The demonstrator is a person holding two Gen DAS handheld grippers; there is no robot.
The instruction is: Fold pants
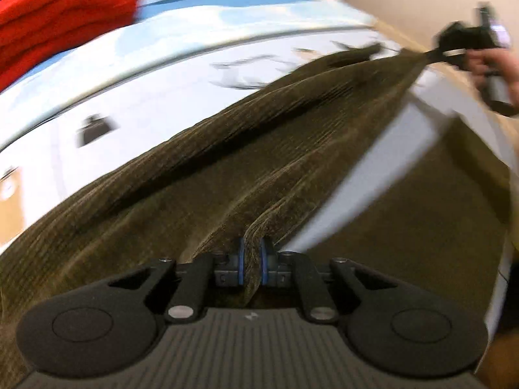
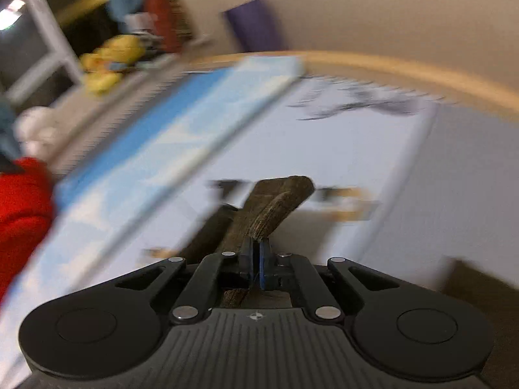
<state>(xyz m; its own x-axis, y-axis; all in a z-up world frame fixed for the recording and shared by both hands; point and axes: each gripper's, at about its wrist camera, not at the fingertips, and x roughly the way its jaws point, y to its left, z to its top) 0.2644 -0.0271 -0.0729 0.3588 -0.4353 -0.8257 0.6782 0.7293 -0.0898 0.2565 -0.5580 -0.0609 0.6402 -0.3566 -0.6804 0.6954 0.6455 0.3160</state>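
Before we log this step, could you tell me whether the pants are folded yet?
Not yet: the pants hang stretched between the left gripper and right gripper, each shut on an end.

The olive-brown corduroy pants [image 1: 246,149] stretched taut in long folds from bottom centre toward the frame's upper right.

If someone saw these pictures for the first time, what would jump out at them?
The olive-brown corduroy pants stretched taut across the middle of the left wrist view, running from the left gripper at the bottom up to the right gripper at the top right; both are shut on the fabric. Next, the bright red folded cloth in the top left corner, lying on the pale blue and white bed cover beneath.
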